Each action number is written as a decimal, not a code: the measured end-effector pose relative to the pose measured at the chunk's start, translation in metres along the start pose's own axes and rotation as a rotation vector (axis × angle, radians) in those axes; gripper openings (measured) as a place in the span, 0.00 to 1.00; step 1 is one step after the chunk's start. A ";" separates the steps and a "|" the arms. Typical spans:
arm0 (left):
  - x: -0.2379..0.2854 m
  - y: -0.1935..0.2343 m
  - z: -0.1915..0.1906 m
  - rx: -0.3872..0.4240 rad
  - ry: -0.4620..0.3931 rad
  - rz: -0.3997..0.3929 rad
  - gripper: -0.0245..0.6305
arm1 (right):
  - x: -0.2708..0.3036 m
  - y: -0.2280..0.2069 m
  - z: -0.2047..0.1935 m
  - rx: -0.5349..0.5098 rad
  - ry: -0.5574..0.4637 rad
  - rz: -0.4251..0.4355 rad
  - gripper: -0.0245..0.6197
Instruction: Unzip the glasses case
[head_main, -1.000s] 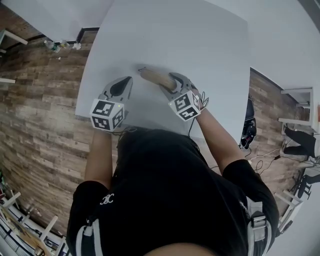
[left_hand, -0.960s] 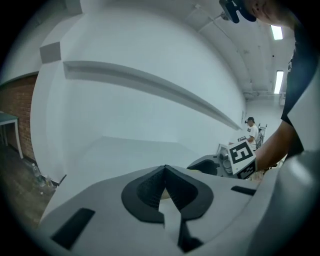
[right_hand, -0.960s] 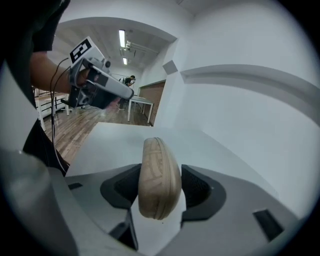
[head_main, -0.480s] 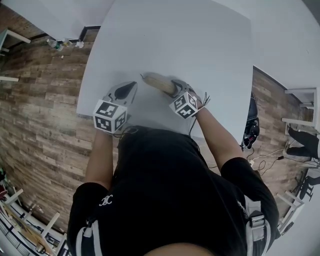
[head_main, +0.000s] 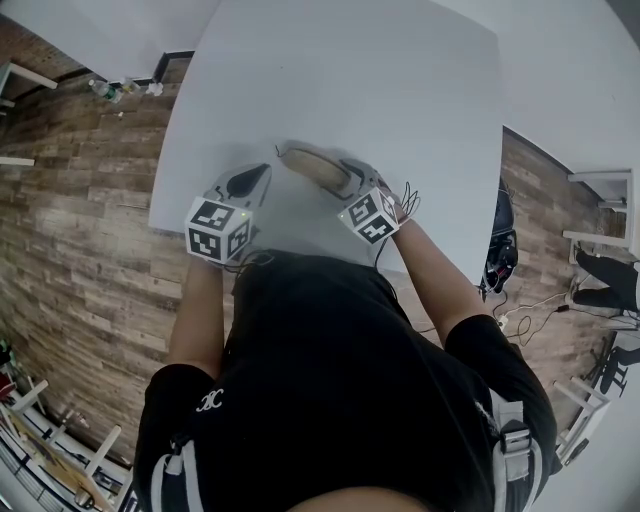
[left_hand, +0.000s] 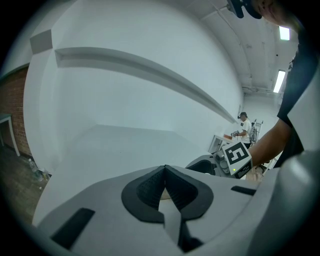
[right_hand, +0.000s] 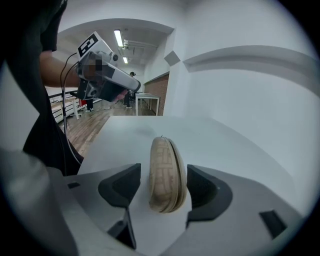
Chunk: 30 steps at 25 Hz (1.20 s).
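A tan woven glasses case (head_main: 311, 162) stands on its edge on the white table (head_main: 400, 80). My right gripper (head_main: 347, 175) has the near end of the case (right_hand: 167, 172) between its jaws, which are opening; a thin gap shows between each dark pad and the case. My left gripper (head_main: 256, 179) is shut with nothing in it, its pads (left_hand: 151, 186) meeting, and it hovers over the table left of the case. From the left gripper view, the right gripper's marker cube (left_hand: 236, 156) shows at the right.
The table's near edge (head_main: 270, 245) lies just under both grippers, and its left edge (head_main: 170, 150) borders wooden floor (head_main: 80, 200). White benches (head_main: 600, 190) and cables (head_main: 520, 315) are at the right. A person (left_hand: 243, 131) stands far off.
The right gripper has sunk toward the table with the case, and its jaws have spread off the case's sides. The left gripper has come down a little, still shut.
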<state>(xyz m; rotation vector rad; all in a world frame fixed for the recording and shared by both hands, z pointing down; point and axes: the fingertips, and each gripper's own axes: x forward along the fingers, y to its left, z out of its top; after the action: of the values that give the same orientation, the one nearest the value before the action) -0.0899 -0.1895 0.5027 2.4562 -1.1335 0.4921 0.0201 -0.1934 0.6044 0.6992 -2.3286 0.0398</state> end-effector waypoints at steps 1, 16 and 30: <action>0.001 -0.001 0.000 0.001 0.003 0.000 0.04 | -0.002 0.002 0.002 -0.006 -0.010 0.000 0.45; -0.007 0.018 0.009 -0.054 -0.055 0.092 0.04 | -0.102 -0.070 0.050 0.545 -0.327 -0.281 0.07; -0.001 -0.024 0.091 0.049 -0.173 0.089 0.04 | -0.188 -0.089 0.057 0.572 -0.464 -0.410 0.06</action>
<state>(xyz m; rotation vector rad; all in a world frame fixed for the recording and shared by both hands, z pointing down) -0.0579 -0.2182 0.4193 2.5393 -1.3190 0.3417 0.1442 -0.1930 0.4277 1.6048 -2.5675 0.4084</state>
